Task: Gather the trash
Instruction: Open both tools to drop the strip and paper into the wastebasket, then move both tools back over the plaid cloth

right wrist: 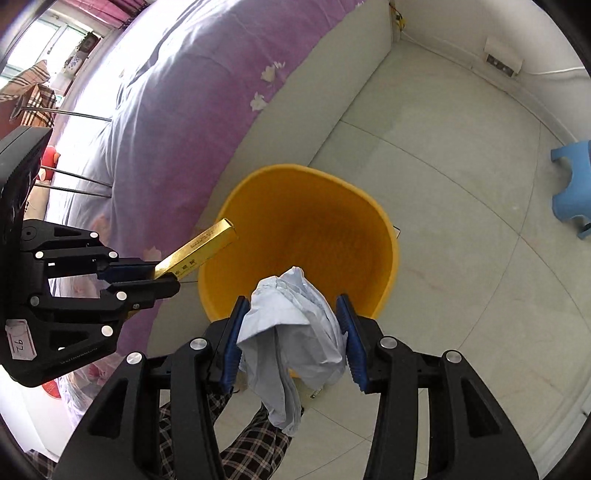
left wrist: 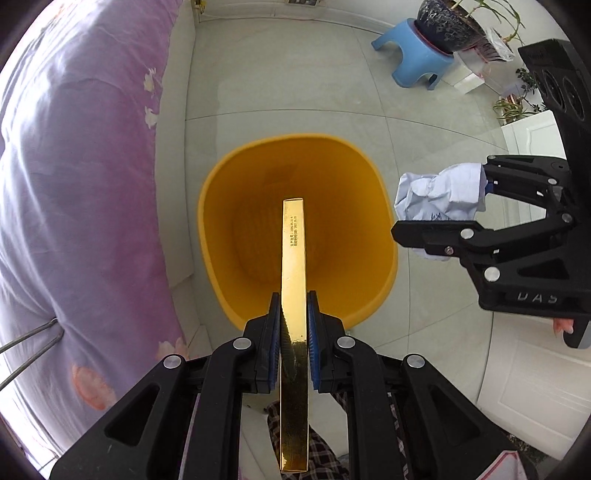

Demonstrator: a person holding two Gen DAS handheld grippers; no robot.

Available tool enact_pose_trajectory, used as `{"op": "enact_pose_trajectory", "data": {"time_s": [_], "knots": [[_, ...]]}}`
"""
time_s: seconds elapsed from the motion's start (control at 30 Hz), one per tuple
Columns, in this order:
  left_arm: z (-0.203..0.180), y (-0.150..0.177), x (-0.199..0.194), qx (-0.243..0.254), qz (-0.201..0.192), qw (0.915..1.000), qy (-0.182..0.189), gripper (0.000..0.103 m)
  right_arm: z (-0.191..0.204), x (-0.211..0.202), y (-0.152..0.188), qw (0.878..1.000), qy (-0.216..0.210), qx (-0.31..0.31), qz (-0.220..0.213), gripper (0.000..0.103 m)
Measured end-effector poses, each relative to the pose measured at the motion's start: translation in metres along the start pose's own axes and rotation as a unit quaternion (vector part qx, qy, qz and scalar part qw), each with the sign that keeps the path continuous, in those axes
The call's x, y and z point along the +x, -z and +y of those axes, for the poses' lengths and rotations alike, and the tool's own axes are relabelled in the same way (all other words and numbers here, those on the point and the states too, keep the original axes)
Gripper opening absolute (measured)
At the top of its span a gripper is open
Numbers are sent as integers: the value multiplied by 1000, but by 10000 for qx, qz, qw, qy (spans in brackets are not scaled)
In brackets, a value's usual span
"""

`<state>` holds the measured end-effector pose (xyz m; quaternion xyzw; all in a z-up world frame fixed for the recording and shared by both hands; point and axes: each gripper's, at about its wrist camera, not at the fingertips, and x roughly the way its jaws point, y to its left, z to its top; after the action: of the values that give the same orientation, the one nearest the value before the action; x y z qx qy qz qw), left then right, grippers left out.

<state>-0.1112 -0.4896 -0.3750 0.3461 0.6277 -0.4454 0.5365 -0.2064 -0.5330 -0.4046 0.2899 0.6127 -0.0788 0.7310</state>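
Purple bedding (left wrist: 74, 184) fills our left side, its quilt dotted with pale flowers, the bed standing just beside a yellow bin (left wrist: 295, 229) on the grey tiled floor (left wrist: 424, 110). Our left claw (left wrist: 294, 314) points down over the bin's mouth, its blue pads pinching a long gold box (left wrist: 293, 295) whose far end hangs above the bin's inside. Further right, our right claw (right wrist: 293, 325) grips a crumpled pale blue paper wad (right wrist: 295, 332) near the bin's rim. Beyond, a blue stool (left wrist: 417, 55) carries a dark plant pot (left wrist: 447, 22).
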Motion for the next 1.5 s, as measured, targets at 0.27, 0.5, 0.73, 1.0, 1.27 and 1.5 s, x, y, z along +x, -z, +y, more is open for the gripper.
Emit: {"op": "enact_pose_trajectory", "data": {"time_s": [0.27,0.5,0.73,1.0,1.27,1.5], "knots": [[-7,-2,4,-105,-99,9996,-248,65,-11,4,6,9996,34,267,-127,61],[-12,0,-8,-82,-113,9995,-282,65,-13,-11,11,9986,50,452,-251,61],[-18,8,-39,-26,-331,9986,-413,65,2,-46,23,9974,193,506,-475,61],[-22,39,-104,-241,-893,9948,-422,65,46,-116,44,9939,421,296,-972,61],[-22,94,-178,-564,-1613,9843,-453,65,106,-190,65,9878,453,-228,-1471,61],[-9,153,-233,-1009,-2191,9684,-638,65,170,-239,75,9787,363,-749,-1878,62]]}}
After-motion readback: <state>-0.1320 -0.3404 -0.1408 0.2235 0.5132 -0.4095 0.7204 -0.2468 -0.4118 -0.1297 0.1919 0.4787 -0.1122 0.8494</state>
